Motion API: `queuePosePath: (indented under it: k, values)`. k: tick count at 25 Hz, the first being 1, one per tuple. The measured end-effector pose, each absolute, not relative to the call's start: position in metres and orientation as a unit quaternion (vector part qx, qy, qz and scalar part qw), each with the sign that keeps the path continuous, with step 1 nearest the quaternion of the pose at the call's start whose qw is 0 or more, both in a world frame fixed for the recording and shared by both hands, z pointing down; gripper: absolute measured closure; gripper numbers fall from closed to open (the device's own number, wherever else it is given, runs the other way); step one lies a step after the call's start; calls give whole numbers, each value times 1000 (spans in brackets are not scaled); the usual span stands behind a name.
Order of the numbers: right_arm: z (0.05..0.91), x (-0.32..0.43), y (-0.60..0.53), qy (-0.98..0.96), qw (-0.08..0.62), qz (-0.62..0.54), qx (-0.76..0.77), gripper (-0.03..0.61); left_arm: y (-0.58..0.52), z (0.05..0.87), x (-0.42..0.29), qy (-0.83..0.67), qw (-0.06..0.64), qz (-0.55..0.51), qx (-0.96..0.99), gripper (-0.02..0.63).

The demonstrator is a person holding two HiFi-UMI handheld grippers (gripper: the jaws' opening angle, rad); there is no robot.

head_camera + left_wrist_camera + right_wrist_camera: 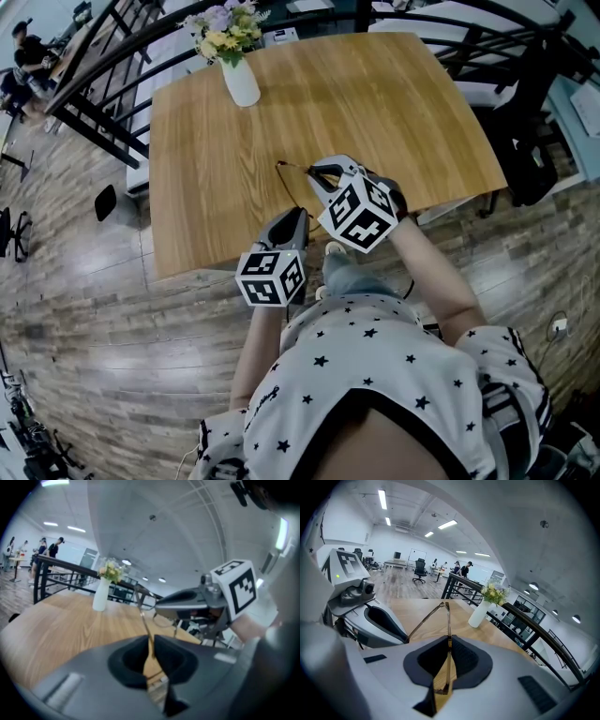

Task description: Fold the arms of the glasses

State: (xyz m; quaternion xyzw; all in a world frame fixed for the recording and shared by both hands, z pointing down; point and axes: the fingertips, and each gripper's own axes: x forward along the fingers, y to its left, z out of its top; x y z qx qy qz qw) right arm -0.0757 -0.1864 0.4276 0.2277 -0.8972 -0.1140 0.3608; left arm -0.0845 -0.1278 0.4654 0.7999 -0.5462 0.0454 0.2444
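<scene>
Grip: left gripper, right gripper each clamp glasses | pinches unreadable in head view

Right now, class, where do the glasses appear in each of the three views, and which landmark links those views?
Head view: glasses slightly up and left of centre.
Left gripper view: centre, a thin arm rising from the lower middle.
Right gripper view: centre, an arm running straight up.
Shared landmark: the white vase of flowers.
</scene>
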Motion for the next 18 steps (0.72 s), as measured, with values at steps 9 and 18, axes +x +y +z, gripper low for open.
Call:
queuePosePath:
  k: [9,18]
  values:
    - [425,-81,-181,-901,355,-116,220,558,-136,461,-68,-522,238,59,817,575]
    - [423,-84,-173,-904,354,-117,209,558,-146,451,-52,-503,205,70,836,578]
